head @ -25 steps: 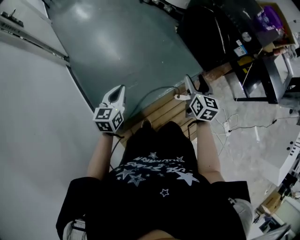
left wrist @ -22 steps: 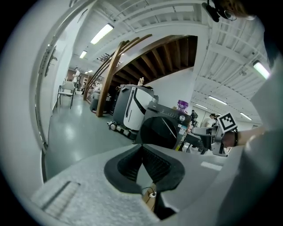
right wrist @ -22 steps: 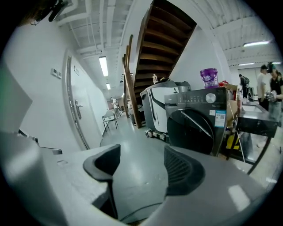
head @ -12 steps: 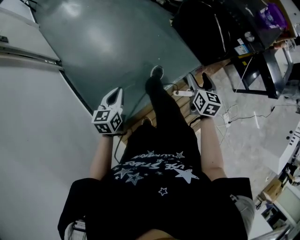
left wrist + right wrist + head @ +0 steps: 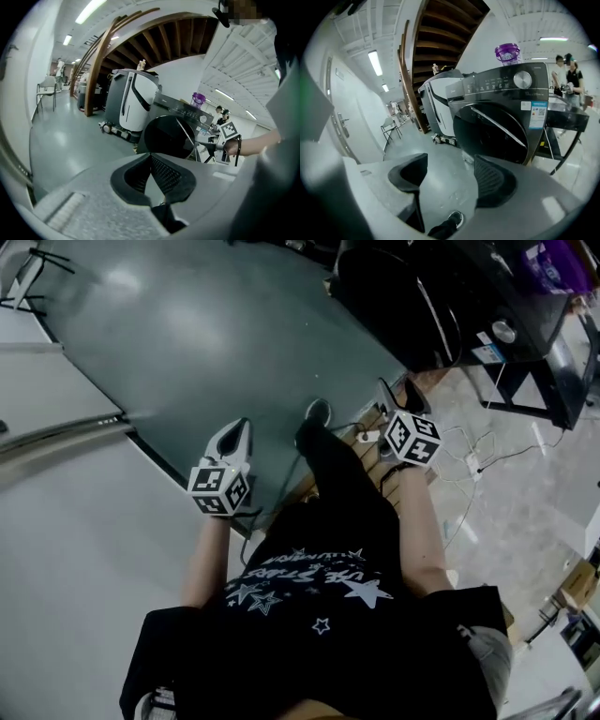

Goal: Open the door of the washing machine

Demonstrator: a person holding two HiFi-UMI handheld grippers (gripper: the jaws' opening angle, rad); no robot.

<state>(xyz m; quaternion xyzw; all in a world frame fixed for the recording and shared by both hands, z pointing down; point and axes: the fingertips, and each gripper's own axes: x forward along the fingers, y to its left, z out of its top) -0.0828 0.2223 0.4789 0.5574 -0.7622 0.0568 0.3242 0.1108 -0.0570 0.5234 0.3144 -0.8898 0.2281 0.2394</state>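
The dark front-loading washing machine [image 5: 506, 108] stands ahead, a few steps away. Its round dark glass door [image 5: 494, 133] with a slanted bar handle sits flush with the front. The same washing machine [image 5: 176, 133] shows in the left gripper view, and at the top right in the head view as a dark washing machine [image 5: 422, 296]. My left gripper [image 5: 240, 427] hangs over the green floor with its pads together and nothing between them. My right gripper [image 5: 397, 393] is held out toward the washer, its pads apart and empty. Neither gripper touches the door.
A white and black appliance [image 5: 438, 101] stands left of the washer, under a wooden stair [image 5: 440, 28]. A purple bottle [image 5: 507, 52] sits on the washer. Cables and a power strip [image 5: 469, 470] lie on the floor at the right. Two people [image 5: 567, 70] stand behind.
The person has stepped forward, one foot now out in front. Both grippers have come nearer the washer. Their jaws look unchanged.
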